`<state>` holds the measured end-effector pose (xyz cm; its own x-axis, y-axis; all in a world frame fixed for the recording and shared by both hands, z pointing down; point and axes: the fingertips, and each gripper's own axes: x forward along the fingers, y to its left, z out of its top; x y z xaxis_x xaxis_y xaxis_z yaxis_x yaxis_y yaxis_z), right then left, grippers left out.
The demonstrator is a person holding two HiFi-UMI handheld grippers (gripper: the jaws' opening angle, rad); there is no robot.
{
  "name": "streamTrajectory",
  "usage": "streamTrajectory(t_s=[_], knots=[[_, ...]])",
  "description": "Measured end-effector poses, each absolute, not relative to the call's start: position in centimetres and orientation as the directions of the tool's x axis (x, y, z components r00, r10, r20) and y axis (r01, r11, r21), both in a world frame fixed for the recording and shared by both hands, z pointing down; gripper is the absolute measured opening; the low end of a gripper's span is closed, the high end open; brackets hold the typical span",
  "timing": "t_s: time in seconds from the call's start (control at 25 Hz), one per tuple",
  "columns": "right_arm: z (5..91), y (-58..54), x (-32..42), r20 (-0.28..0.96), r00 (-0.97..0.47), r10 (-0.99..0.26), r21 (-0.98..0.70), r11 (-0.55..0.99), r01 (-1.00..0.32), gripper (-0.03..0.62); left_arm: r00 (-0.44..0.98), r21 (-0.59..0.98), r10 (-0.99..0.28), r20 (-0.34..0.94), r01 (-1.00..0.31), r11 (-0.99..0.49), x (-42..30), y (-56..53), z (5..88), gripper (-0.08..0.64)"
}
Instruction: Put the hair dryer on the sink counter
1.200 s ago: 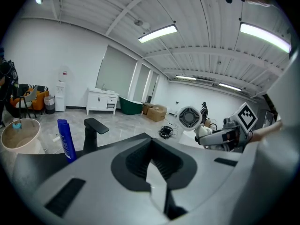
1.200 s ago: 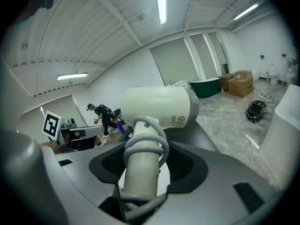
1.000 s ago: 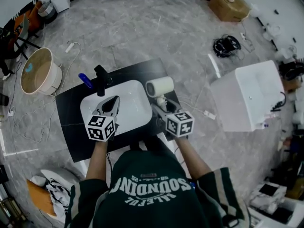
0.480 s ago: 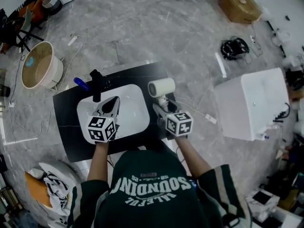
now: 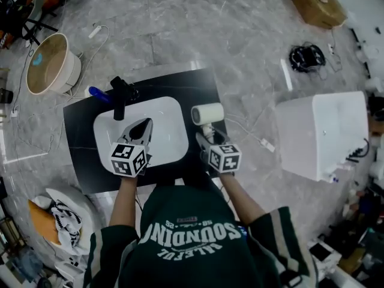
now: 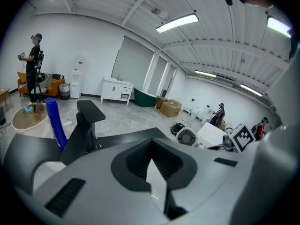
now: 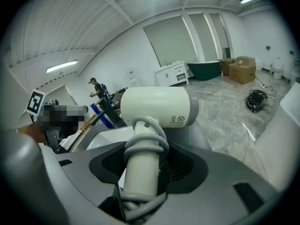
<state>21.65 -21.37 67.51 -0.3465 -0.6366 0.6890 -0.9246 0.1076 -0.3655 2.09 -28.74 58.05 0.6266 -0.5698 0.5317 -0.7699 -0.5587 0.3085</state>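
A grey marbled floor [image 5: 198, 35] is seen all round. Ahead and to the left of the left gripper [image 5: 145, 123], a round beige tub [image 5: 51, 65] is set on the floor. To the right of the right gripper [image 5: 204, 138], well apart, a white cabinet [image 5: 324, 134] is placed. Farther ahead of it lie a cable coil [image 5: 306, 57] and a cardboard box [image 5: 321, 5]. White walls [image 6: 79, 41] are lit by ceiling strip lights [image 6: 177, 22]. Far ahead of the left gripper, a white vanity [image 6: 117, 89] is set beside a green bath [image 6: 146, 99], below a grey panel [image 6: 133, 62]; window or blind cannot be told. An orange seat [image 6: 51, 84] is seen far left.
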Motion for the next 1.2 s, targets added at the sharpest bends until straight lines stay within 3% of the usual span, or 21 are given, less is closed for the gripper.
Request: streamTrajectory(t_s=[0.52, 1.2], knots=[[72.0, -22.6, 21.7, 0.751, -0.337, -0.568, -0.318, 0.137, -0.938, 0.236, 0.552, 0.316, -0.597, 0.582, -0.830, -0.459, -0.7, -27.4, 60.1, 0.000], [72.4, -33.4, 21.2, 0.771, -0.309, -0.557, -0.279, 0.141, -0.950, 0.236, 0.494, 0.316, -0.625, 0.605, -0.869, -0.381, -2.5, -27.2, 60.6, 0.000]])
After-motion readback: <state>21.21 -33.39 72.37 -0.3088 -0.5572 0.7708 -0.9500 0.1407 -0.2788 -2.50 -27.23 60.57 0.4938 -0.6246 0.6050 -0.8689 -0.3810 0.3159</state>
